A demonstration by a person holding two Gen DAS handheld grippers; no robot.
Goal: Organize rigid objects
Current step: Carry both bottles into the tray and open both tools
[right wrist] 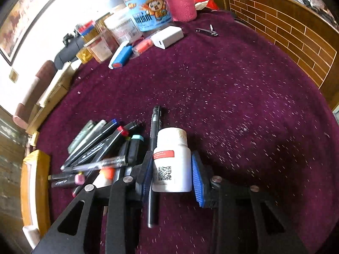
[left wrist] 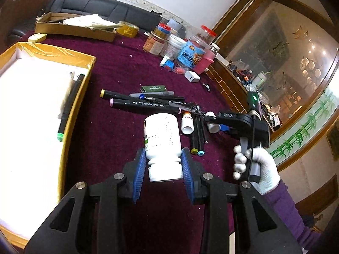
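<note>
White bottle (left wrist: 163, 146) clamped between left hand-held gripper (left wrist: 163, 165) pads.

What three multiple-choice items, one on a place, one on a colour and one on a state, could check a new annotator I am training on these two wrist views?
1. Where does the white USB charger lie?
A. in the yellow-rimmed box
B. on the purple cloth near the jars
C. between gripper fingers

2. What colour are the finger pads of the left hand-held gripper?
A. blue
B. red
C. green

3. What state is the large white pill bottle in?
A. lying untouched among the markers
B. standing in the box
C. clamped between the left gripper's pads

Key: 1 B, it sits on the purple cloth beside the blue cartoon jar. 2 A, both ribbed pads are blue. 3 C, the pads press its neck from both sides; the right hand-held gripper brackets a smaller white bottle with a red label.
</note>
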